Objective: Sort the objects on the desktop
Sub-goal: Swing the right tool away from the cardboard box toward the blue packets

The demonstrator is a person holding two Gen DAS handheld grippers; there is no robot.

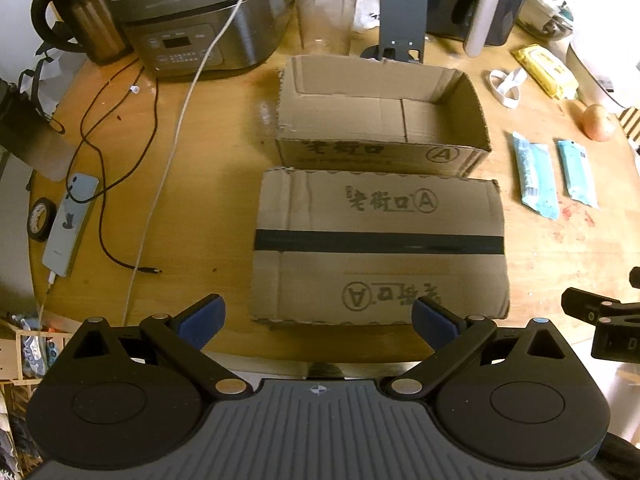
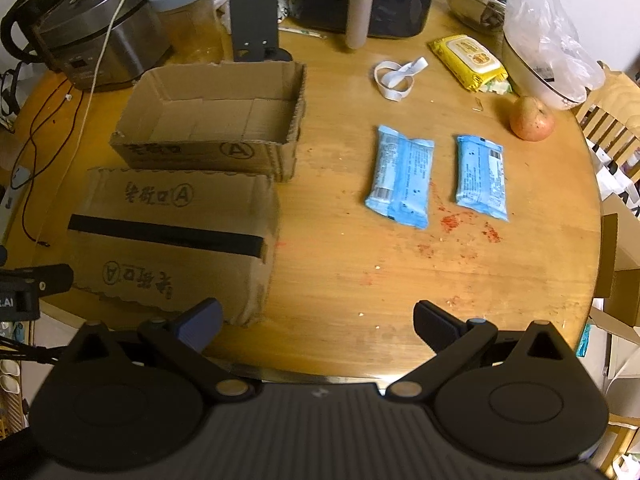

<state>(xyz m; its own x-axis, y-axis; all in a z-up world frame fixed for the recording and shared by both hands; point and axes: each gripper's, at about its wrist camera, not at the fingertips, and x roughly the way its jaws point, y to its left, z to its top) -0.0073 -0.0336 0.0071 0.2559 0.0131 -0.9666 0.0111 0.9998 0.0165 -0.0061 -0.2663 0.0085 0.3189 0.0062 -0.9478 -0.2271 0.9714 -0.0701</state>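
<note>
Wooden tabletop [image 2: 360, 272] is carrying an open cardboard box [image 2: 208, 128], an upturned box [image 1: 380, 244] and two blue packets [image 2: 400, 176]. Both the left gripper [image 1: 318, 320] and the right gripper [image 2: 316, 320] are hovering with jaws spread wide, gripping nothing.

I see warm, dim indoor light tinting the round wooden worktop [image 1: 200, 184] orange. Pale glare sits on it at 12 o'clock from the shut brown cardboard box [image 1: 380, 248]. Fisheye bending curves everything toward the rims, and corners go dark. Blocky compression smears the box print; my black tongs [image 2: 316, 320] cast soft shadows.
</note>
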